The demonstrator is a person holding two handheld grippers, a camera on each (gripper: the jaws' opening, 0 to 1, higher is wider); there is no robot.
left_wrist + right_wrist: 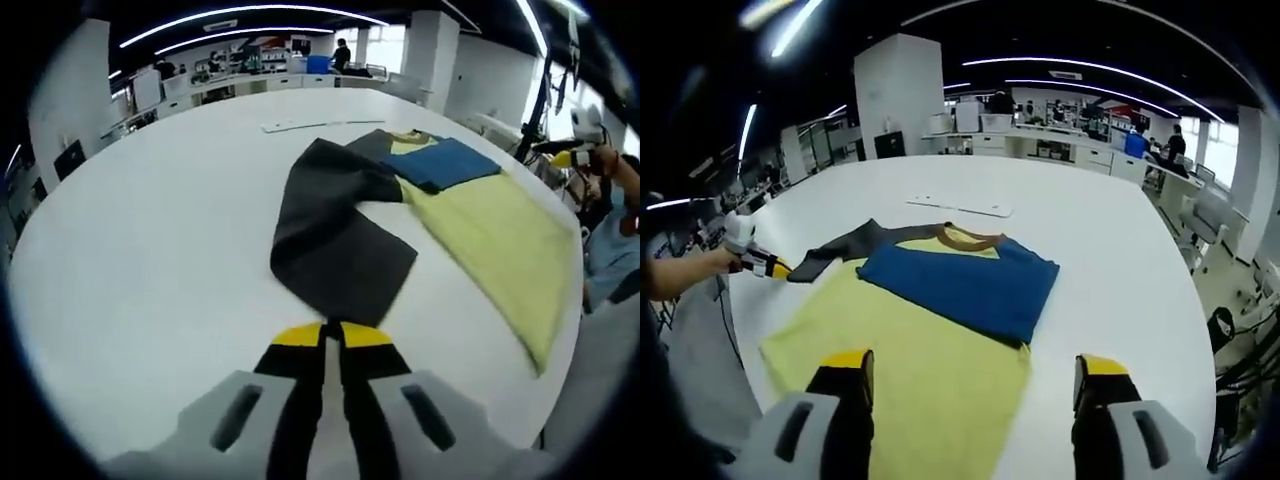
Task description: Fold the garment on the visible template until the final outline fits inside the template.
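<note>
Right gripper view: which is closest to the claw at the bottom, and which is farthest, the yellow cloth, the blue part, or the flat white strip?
From the right claw, nearest first:
1. Yellow cloth, lying between the claw's tips.
2. Blue part, in the middle, on top of the yellow.
3. White strip, far back on the table, past the collar.

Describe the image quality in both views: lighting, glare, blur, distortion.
Left gripper view: even overhead light, mild glare on the white table, strong fisheye bending, dark grey sleeve reasonably sharp. Right gripper view: bright ceiling strips streak at the upper left, the yellow and blue garment is clear, the edges darken and soften.
</note>
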